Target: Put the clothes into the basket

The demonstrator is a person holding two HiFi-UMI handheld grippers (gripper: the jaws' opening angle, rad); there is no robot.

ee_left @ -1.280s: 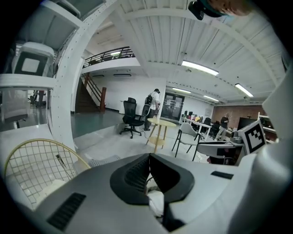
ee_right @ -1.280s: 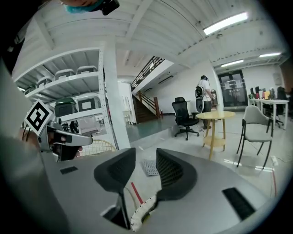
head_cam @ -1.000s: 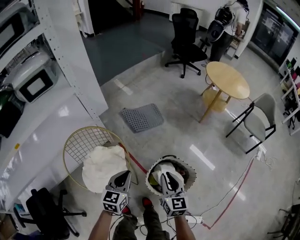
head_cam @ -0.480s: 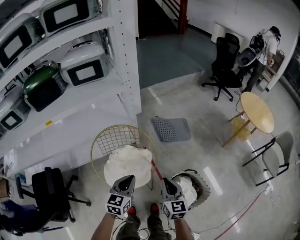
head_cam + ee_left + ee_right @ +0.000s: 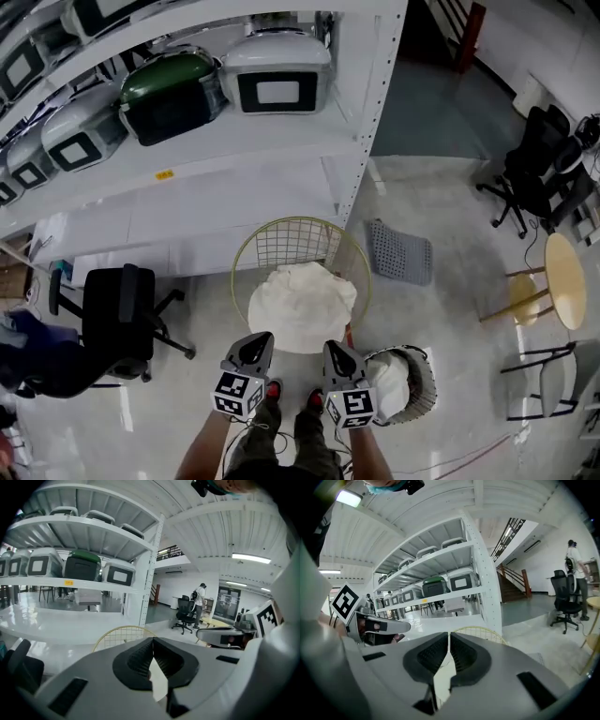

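Both tools are closed with nothing between the jaws: left tool [image 5: 253, 345], right tool [image 5: 336, 351]. The yellow wire basket [image 5: 281, 231] stands straight ahead of them, with a white cloth [image 5: 302, 302] heaped in it. More white clothing [image 5: 386, 379] sits in the round hamper [image 5: 429, 375] just right of the right tool, which looks the nearer one for it

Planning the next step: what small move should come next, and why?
Probably open the right gripper and lower it toward the white clothes in the small round basket beside it: both it and the left gripper are shut on nothing, and the wire basket ahead already holds a white heap.
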